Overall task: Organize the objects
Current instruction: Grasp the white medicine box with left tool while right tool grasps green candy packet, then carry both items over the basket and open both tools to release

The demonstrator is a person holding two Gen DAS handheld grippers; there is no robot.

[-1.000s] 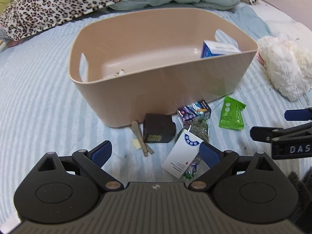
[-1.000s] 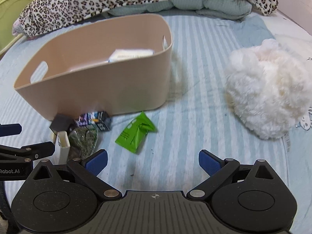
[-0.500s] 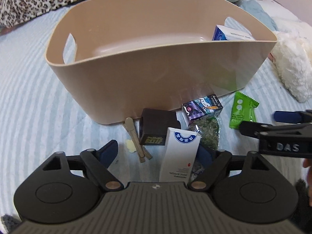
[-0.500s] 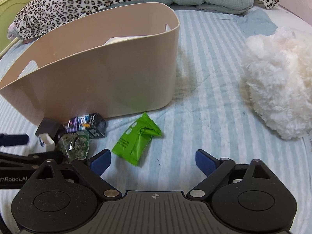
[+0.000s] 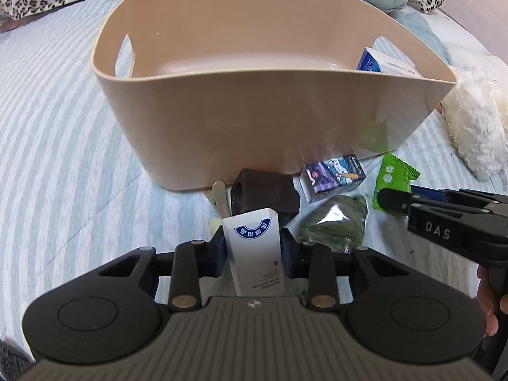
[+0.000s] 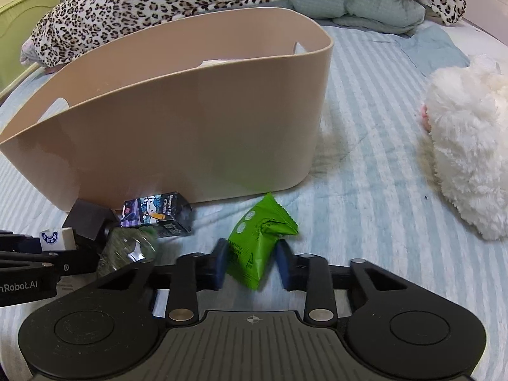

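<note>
A tan plastic bin [image 5: 285, 117] stands on the striped bed, with a blue and white box [image 5: 385, 63] inside at its right end. My left gripper [image 5: 253, 249] is shut on a white box with a blue emblem [image 5: 254, 247], in front of the bin. My right gripper [image 6: 250, 262] has closed around a green snack packet [image 6: 254, 247], its pads at both sides. The packet still lies on the bed. The bin also shows in the right wrist view [image 6: 177, 127].
In front of the bin lie a dark brown box [image 5: 265, 192], a purple cartoon box [image 5: 333, 177], a clear bag of green bits [image 5: 333, 222] and wooden sticks [image 5: 219, 200]. A white plush toy [image 6: 470, 146] lies right. Leopard blanket [image 6: 222, 3] behind.
Both grippers moved forward and closed. The left went from open to shut on the white box. The right went from open to closed around the green packet.
</note>
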